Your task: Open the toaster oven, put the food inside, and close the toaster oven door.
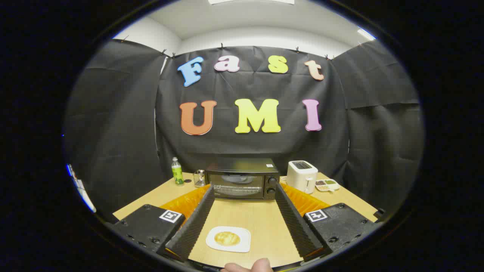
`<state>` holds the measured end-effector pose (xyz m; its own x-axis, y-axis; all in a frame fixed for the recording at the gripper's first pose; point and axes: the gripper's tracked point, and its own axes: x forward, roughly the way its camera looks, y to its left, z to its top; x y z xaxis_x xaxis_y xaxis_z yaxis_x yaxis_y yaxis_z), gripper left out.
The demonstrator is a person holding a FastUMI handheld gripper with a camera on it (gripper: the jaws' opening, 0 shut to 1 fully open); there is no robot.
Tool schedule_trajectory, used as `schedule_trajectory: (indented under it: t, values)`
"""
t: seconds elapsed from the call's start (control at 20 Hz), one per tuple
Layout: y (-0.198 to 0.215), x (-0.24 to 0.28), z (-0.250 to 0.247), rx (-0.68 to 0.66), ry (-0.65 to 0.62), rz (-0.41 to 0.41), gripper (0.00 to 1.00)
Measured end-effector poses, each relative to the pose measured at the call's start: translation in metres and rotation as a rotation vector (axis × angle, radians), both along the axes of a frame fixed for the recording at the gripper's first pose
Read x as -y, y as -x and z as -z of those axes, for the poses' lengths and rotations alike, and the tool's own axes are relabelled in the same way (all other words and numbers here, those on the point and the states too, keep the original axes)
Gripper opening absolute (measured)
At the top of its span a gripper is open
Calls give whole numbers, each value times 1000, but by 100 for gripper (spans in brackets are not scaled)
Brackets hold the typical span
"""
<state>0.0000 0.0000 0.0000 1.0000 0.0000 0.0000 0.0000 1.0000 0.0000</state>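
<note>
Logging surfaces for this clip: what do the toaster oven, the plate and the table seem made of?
Toaster oven: dark, likely painted metal, with a reflective glass door, shut. Plate: white, smooth, probably ceramic or plastic, lying between the open tongs. Table: pale wood-grain top, possibly laminate.

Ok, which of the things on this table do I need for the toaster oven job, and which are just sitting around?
For the job:
toaster oven, door shut
food on the white plate, between the open fingers
gripper

Lying about:
green bottle
glass jar
white toaster
small snack tray
</note>
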Motion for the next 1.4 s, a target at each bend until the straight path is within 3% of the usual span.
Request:
schedule_trajectory:
  t: [1.4]
  values:
    - [-7, -16, 10, -20, 0, -21, 100]
